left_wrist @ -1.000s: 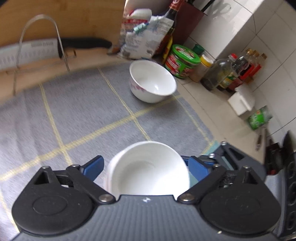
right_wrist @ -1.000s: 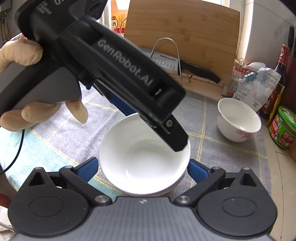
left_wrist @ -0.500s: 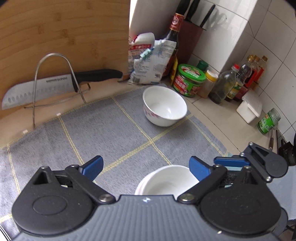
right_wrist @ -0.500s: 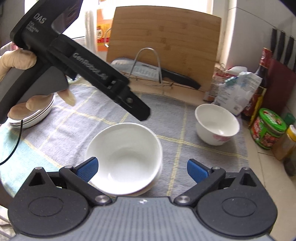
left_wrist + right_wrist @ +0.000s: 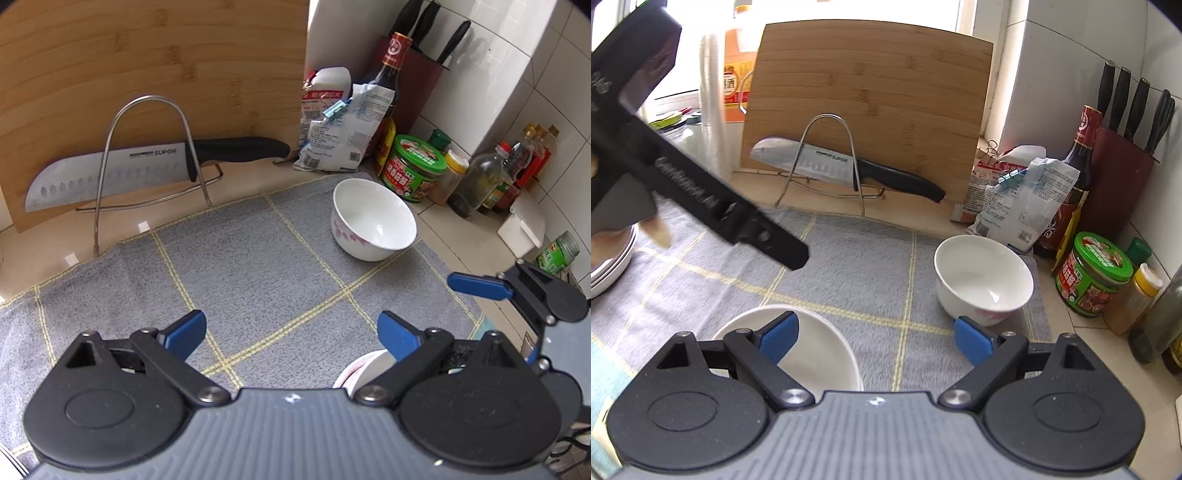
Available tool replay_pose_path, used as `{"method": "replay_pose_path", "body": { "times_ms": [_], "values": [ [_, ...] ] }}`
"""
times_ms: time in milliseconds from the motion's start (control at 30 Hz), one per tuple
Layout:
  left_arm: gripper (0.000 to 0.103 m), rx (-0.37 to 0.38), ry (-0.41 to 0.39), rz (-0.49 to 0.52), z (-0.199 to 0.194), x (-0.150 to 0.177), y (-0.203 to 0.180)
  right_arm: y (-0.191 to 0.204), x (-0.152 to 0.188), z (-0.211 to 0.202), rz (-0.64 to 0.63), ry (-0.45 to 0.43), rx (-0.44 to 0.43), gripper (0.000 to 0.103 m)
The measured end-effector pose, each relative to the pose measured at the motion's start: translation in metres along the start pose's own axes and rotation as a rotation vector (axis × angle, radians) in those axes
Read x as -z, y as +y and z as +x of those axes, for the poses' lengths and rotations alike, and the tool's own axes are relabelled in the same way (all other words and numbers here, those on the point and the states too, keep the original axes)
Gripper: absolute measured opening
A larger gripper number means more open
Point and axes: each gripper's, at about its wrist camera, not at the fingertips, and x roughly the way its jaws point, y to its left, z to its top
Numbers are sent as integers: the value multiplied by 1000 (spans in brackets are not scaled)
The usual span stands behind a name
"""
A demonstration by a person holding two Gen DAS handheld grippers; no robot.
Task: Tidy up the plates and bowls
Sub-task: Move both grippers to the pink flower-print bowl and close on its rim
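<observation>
We've got both grippers up over the grey checked mat [image 5: 258, 266] right now. Our left gripper [image 5: 291, 328] is spread wide with only bare mat between the pads, holding nothing. Our right gripper [image 5: 875, 338] is closing, but it's empty too: its left pad sits over the near white bowl [image 5: 812, 354] without gripping it. That near bowl sits on the mat close to us, looking like 2 stacked since a second rim shows under it in the left view. The other white bowl [image 5: 984, 284], with pink flowers, stands alone at the far right of the mat, near the green-lidded jar [image 5: 1089, 275]. A stack of plates [image 5: 611, 266] sits at the far left.
</observation>
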Motion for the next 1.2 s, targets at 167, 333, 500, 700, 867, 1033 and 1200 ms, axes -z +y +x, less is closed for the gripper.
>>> {"method": "replay_pose_path", "body": {
  "times_ms": [167, 333, 500, 700, 867, 1033, 1200],
  "values": [
    [98, -1, 0, -16, -1, 1, 8, -2, -2, 13, -4, 29, -4, 93],
    [98, 3, 6, -19, 2, -1, 12, 0, -2, 18, -25, 44, -6, 93],
    [98, 16, 5, -6, 5, -6, 10, -2, -3, 21, -17, 57, -3, 93],
    [98, 59, 1, 23, 11, -19, 4, -14, -4, 1, 12, 9, 8, 95],
    [98, 97, 18, 52, 28, -37, -8, -38, 3, 2, 61, 26, 61, 95],
    [98, 121, 27, 68, 51, -59, -23, -73, 9, 20, 103, 41, 55, 95],
    [98, 166, 74, 40, 91, -84, -32, -106, 13, 48, 135, 55, 50, 95]
  ]
}}
